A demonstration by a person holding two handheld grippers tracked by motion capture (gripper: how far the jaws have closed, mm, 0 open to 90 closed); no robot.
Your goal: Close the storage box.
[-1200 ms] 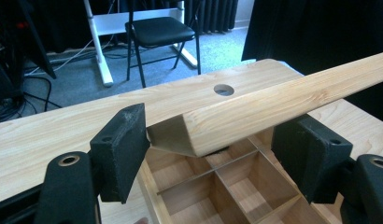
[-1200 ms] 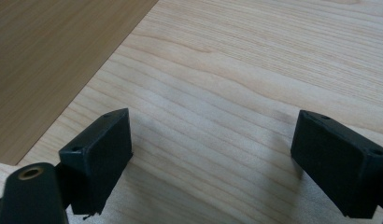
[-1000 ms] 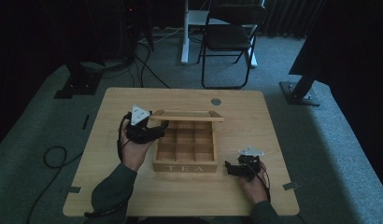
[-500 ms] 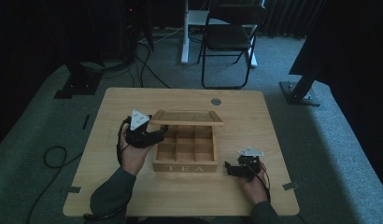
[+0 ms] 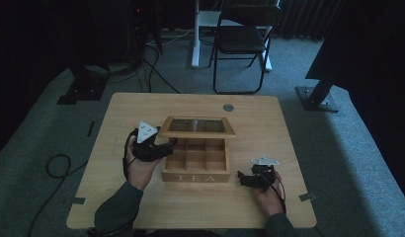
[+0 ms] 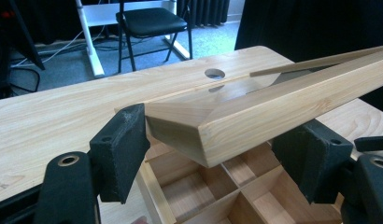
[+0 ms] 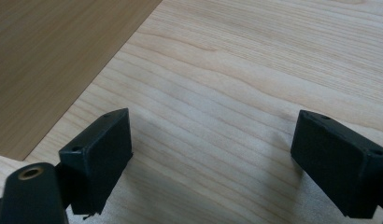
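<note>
High view has the tea box (image 5: 195, 162) at frame centre, its lid (image 5: 197, 127) half raised. Left gripper (image 5: 160, 149) sits wide open under the lid's corner — propping it, not pinching. Right gripper (image 5: 246, 179) idles lower right, open and empty.

We take this for a lab or studio recording space: a lone wooden table (image 5: 141, 106) on grey carpet (image 5: 37, 133), black curtains (image 5: 368, 44) around, a folding chair (image 5: 242, 39), stand bases and loose cables (image 5: 57, 165).
</note>
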